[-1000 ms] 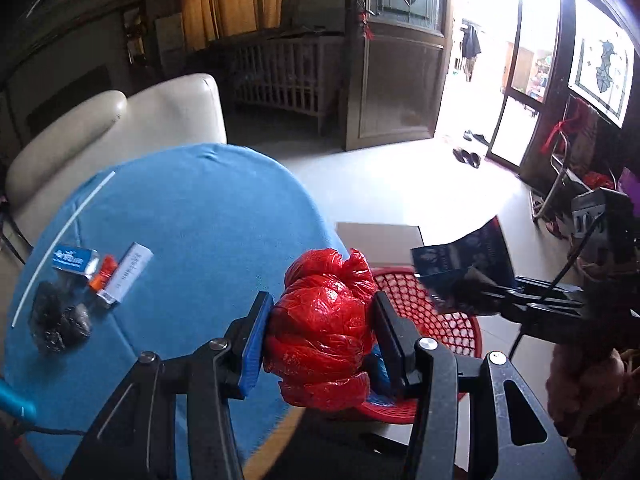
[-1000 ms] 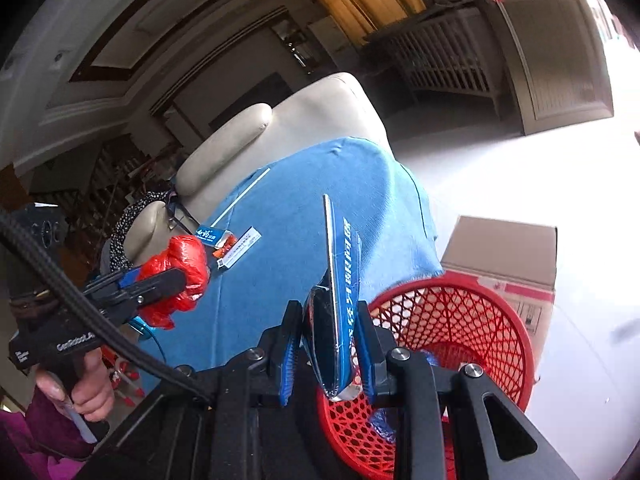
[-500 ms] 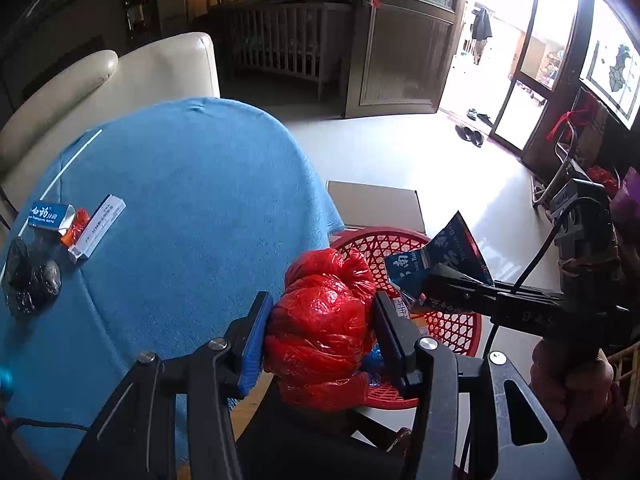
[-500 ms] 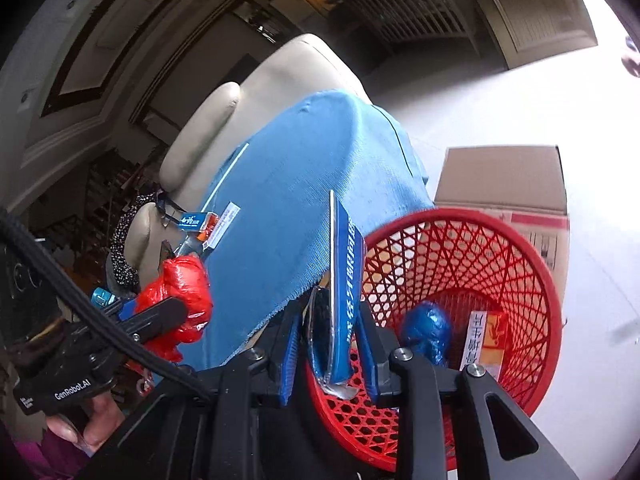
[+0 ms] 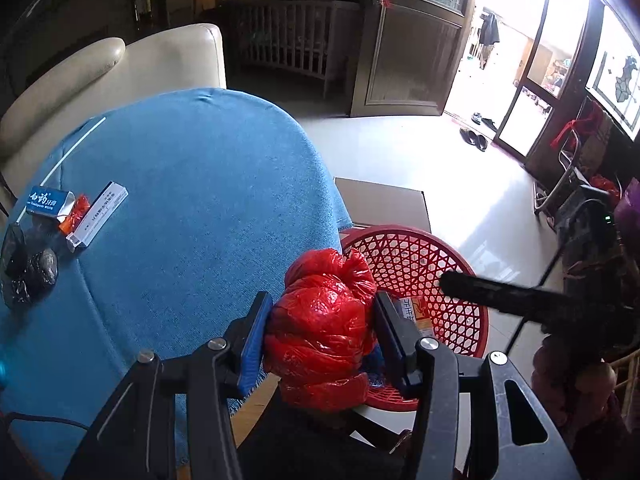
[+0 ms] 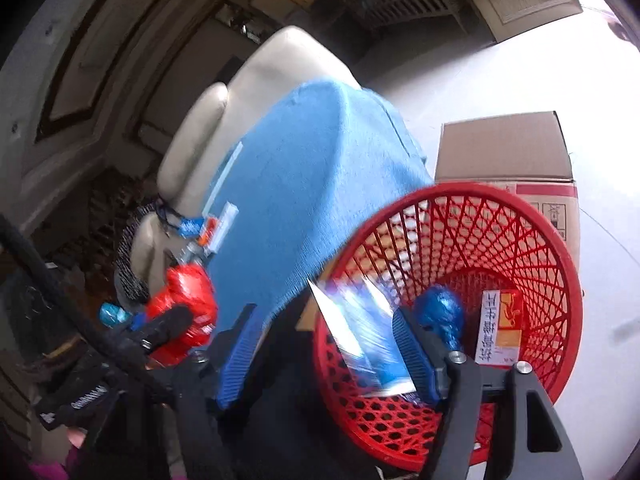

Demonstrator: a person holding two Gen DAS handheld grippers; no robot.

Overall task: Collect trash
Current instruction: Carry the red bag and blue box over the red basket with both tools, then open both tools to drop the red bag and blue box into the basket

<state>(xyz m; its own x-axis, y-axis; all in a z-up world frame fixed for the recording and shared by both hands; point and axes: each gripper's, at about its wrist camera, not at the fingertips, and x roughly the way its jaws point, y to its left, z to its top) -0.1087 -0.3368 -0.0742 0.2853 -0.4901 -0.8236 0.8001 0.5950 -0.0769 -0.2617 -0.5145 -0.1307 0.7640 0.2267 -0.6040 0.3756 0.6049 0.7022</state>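
Observation:
My left gripper (image 5: 318, 322) is shut on a crumpled red plastic bag (image 5: 320, 328) and holds it at the table's edge, beside the red mesh basket (image 5: 460, 264). The bag also shows in the right wrist view (image 6: 182, 300). My right gripper (image 6: 324, 344) is open over the red basket (image 6: 560, 264). A blue foil packet (image 6: 360, 336) is blurred between the spread jaws, loose and dropping into the basket. A blue wad (image 6: 440, 316) and an orange-white box (image 6: 500, 328) lie in the basket.
On the blue tablecloth (image 5: 192, 200) at the left lie a blue box (image 5: 46, 200), a white box (image 5: 98, 216), an orange wrapper (image 5: 74, 212) and black crumpled bags (image 5: 28, 268). A cardboard box (image 6: 504, 148) stands behind the basket. A cream sofa (image 5: 120, 68) is beyond the table.
My right gripper has opened over the basket and let go of the blue packet, which is falling in. My left gripper with the red bag has shifted toward the basket.

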